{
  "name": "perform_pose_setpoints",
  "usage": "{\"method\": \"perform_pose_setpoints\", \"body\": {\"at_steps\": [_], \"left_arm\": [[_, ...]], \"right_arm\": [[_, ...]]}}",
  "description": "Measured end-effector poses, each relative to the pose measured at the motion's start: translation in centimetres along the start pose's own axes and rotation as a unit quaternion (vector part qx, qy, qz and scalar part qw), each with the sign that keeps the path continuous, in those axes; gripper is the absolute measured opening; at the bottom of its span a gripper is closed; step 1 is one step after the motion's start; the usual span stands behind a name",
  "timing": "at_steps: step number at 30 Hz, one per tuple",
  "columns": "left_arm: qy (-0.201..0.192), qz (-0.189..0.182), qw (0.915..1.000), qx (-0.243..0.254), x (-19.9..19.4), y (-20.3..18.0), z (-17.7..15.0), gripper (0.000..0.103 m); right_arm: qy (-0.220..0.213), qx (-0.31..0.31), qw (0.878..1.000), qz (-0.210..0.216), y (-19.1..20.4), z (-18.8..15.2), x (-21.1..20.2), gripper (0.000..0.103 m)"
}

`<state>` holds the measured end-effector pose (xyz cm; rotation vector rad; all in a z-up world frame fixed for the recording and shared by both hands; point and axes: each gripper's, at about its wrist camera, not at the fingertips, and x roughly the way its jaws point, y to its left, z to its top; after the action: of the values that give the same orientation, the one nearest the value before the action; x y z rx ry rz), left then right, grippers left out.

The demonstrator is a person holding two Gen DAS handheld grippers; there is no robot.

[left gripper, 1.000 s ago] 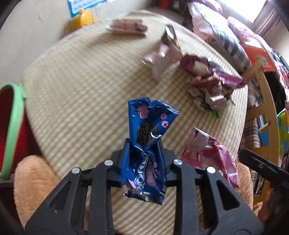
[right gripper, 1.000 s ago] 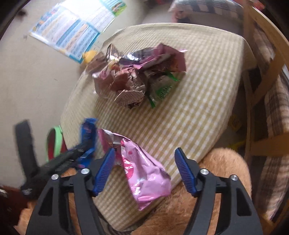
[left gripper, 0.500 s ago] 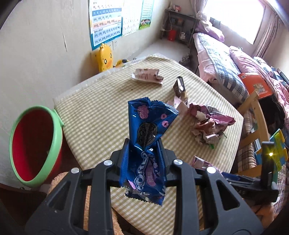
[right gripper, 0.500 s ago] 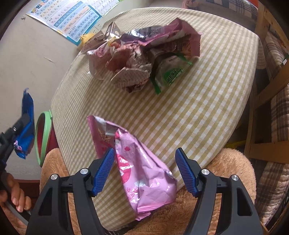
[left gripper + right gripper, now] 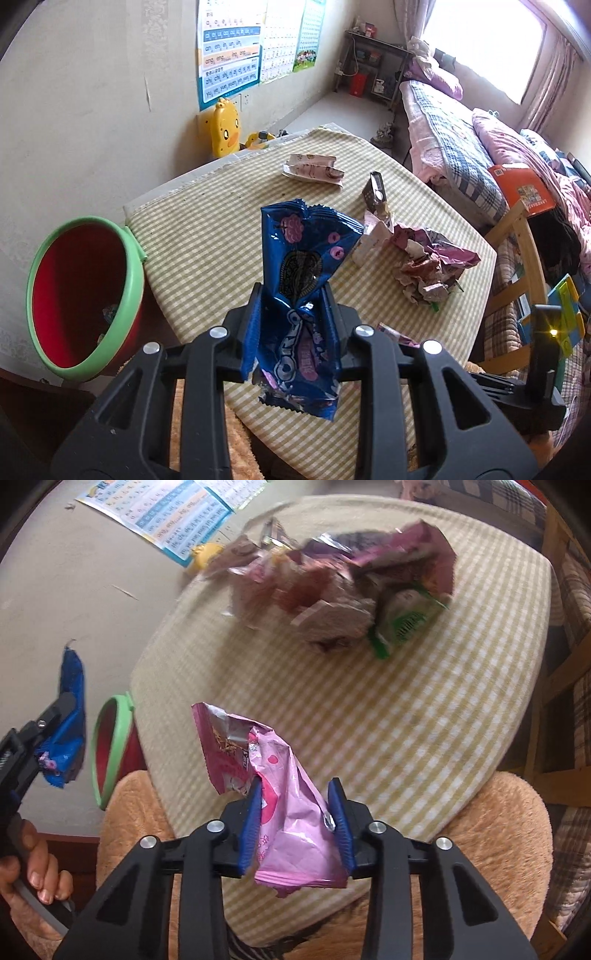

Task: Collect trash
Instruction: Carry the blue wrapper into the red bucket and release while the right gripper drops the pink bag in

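blue foil fills the left gripper [image 5: 293, 314], its jaws clamped on a blue cookie wrapper [image 5: 299, 295] that stands upright between them, lifted clear of the checked tablecloth [image 5: 207, 229]. at the left of that view sits a red bin with a green rim [image 5: 85, 306], low beside the table edge, with what may be scraps inside, though the shadow makes that hard to tell. farther across the cloth lie a flattened pink-and-white packet [image 5: 314, 170], a small dark carton [image 5: 376, 192] and, to the right, a heap of crumpled wrappers [image 5: 424, 266]. a yellow duck toy [image 5: 223, 127] stands against the far wall under a poster [image 5: 229, 48]. a bed [image 5: 461, 147] runs along the right side of the room.

the right gripper [image 5: 295, 808] has just been closing, and its blue pads now press on a pink snack bag [image 5: 288, 794] at the near edge of the table, over a tan plush cushion [image 5: 498, 830]. the bag's torn top leans away to the left. in this blurred view the heap of wrappers, with a green packet [image 5: 402, 624] at its right side, lies at the far end of the cloth. at the left a hand [image 5: 29, 882] holds the other gripper and its blue wrapper, with the bin seen beyond it
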<state>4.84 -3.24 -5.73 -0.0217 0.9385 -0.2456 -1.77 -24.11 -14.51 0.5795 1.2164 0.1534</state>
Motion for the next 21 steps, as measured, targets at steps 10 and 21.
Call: {"method": "perform_pose_setpoints", "body": {"at_steps": [10,21], "left_arm": [[-0.02,0.012,0.9996,-0.019,-1.2,2.5,0.0,0.028],[-0.031,0.028,0.9986,-0.031,-2.0,4.8,-0.5,0.028]], "right_arm": [[-0.08,-0.016,0.996,0.04,5.1,0.8,-3.1,0.031],[-0.121,-0.045,0.988,0.09,10.1,1.8,-5.8,0.032]]}}
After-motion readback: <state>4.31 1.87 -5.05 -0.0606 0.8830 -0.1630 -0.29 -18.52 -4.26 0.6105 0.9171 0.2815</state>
